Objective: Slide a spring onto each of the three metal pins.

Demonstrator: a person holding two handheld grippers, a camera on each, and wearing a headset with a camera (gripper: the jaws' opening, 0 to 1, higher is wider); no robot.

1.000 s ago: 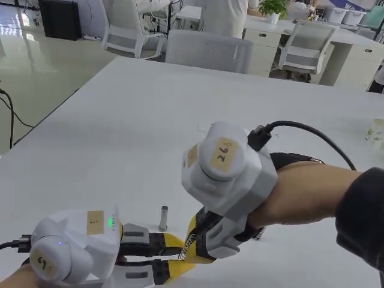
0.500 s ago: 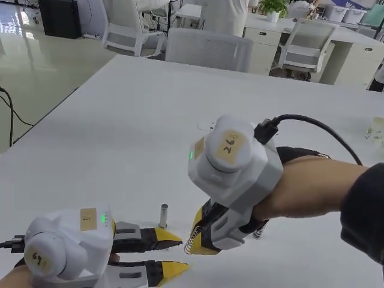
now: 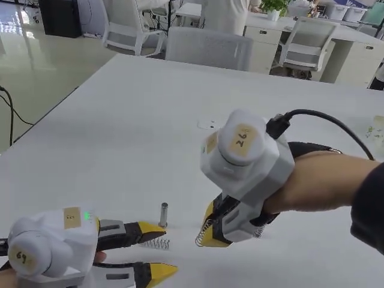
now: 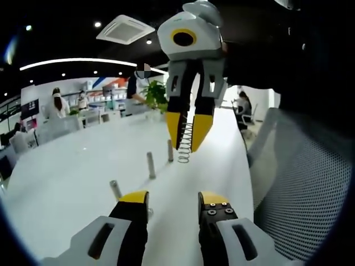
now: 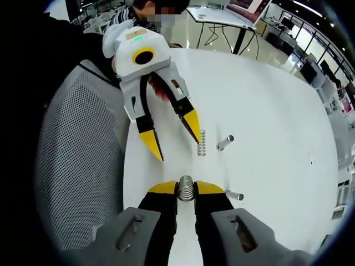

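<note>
My right gripper [image 3: 210, 235] is shut on a small steel spring [image 3: 203, 231], held just above the white table. The spring's coil [image 5: 187, 189] shows end-on between the right gripper's [image 5: 186, 191] yellow tips. My left gripper [image 3: 157, 249] stands open at the lower left, and a second spring [image 3: 155, 243] lies flat on the table between its jaws. This loose spring [image 5: 202, 142] rests next to the left gripper's upper tip. One upright metal pin [image 3: 163, 215] stands just beyond it. In the left gripper view three pins [image 4: 151, 165] stand in a row ahead of the left gripper [image 4: 173, 199].
The white table [image 3: 150, 120] stretches far ahead and to the right. A grey mesh chair [image 3: 207, 51] stands at its far edge, with more desks and chairs behind. A black cable [image 3: 324, 120] runs from the right gripper over the person's forearm.
The left gripper has opened and drawn back to the left, and a spring now lies on the table between its jaws. The right gripper has moved right with its spring.
</note>
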